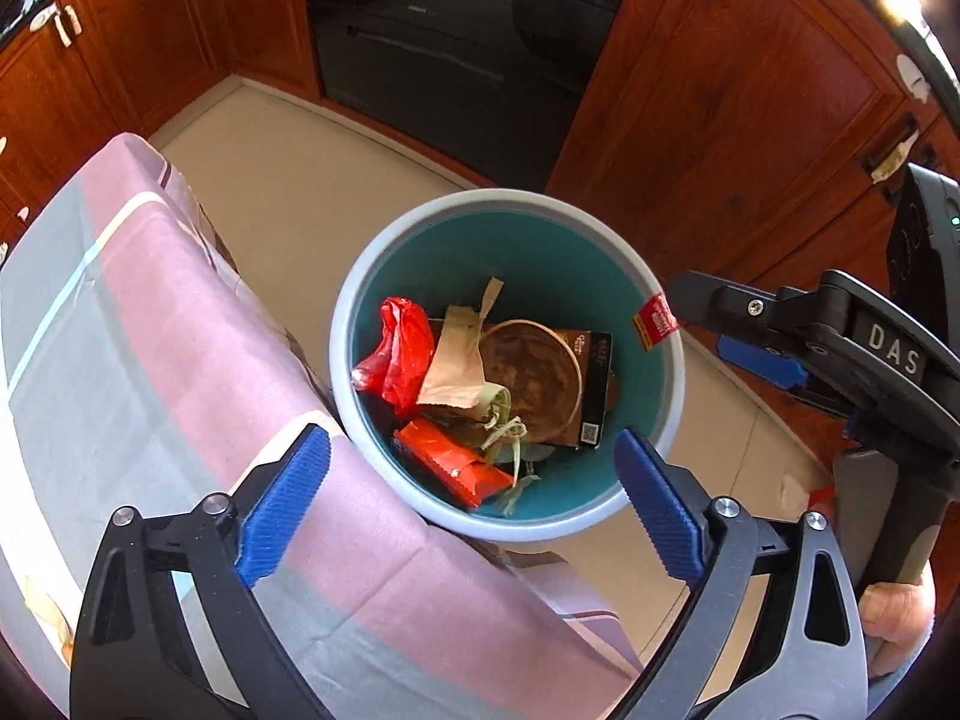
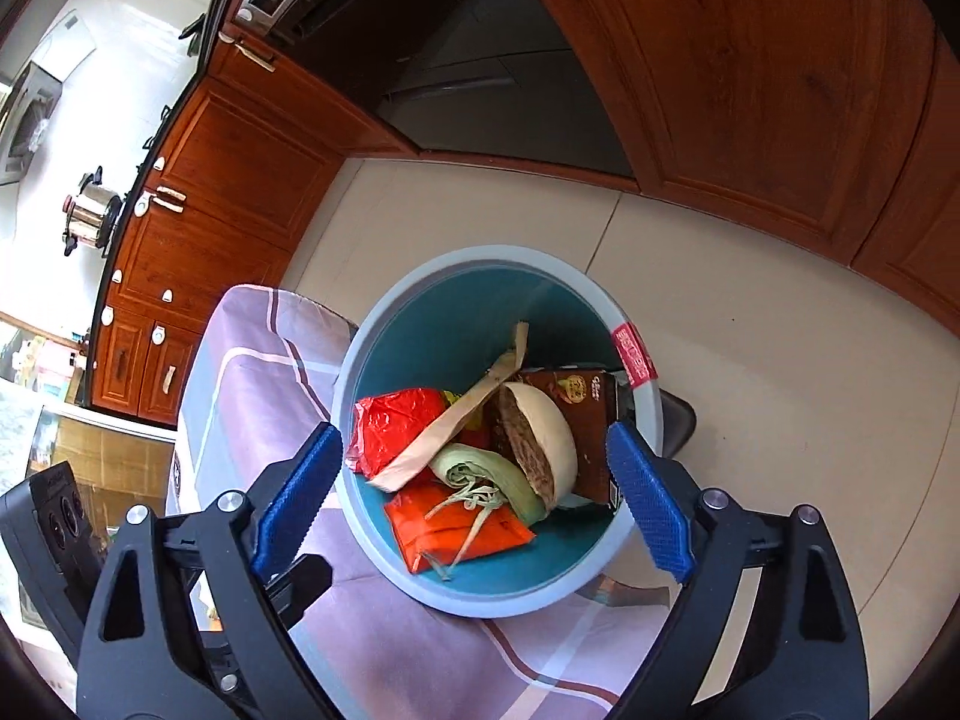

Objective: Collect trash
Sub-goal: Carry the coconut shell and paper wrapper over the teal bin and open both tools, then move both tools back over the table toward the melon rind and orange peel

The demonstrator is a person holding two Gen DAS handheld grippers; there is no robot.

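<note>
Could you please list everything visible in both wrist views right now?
bin: one, grey rim, teal inside, on the floor beside the cloth
red bags: two, in the bin
paper strip: one, tan, across the trash
bowl: one, cream, tilted in the bin
brown box: one, behind the bowl
cloth: one, pink and grey, left of the bin
cabinets: brown wood, behind
pot: one, steel, on the stove
left gripper: open, empty
right gripper: open, empty

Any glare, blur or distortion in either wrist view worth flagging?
Left wrist: blown-out glare top right, fisheye bends the cabinets, bin sharp. Right wrist: overexposed white wall at left, floor tile lines curve, bin rim slightly soft, trash inside clear.
</note>
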